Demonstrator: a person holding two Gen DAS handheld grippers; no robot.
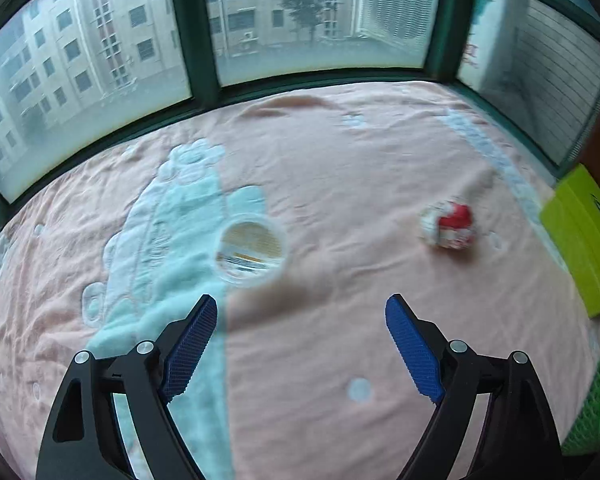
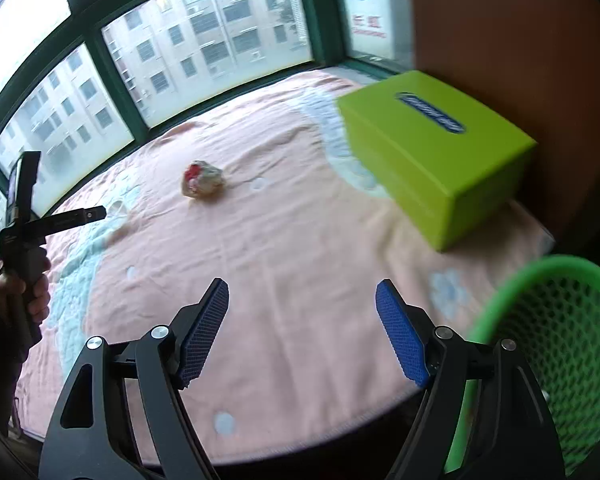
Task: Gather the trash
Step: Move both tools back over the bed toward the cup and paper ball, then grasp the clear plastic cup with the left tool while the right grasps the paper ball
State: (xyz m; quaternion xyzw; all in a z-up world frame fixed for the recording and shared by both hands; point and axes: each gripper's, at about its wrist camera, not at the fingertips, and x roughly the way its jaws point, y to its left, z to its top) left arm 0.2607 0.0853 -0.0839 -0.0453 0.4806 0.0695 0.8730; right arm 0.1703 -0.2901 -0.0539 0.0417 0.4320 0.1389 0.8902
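Observation:
A crumpled red-and-white wrapper (image 1: 449, 225) lies on the pink blanket (image 1: 320, 184), ahead and to the right of my left gripper (image 1: 301, 308). A small round white cup (image 1: 252, 252) stands just ahead of that gripper, slightly left. The left gripper is open and empty above the blanket. In the right wrist view the wrapper (image 2: 202, 179) lies far ahead, left of centre. My right gripper (image 2: 302, 294) is open and empty. The left gripper's body (image 2: 24, 216) shows at the far left, held in a hand. The cup is hidden there.
A lime-green box (image 2: 436, 152) sits on the blanket at the right, also seen in the left wrist view (image 1: 584, 236). A green mesh basket (image 2: 560, 344) stands at the lower right beside the blanket's edge. Green-framed windows (image 1: 204, 36) close off the far side.

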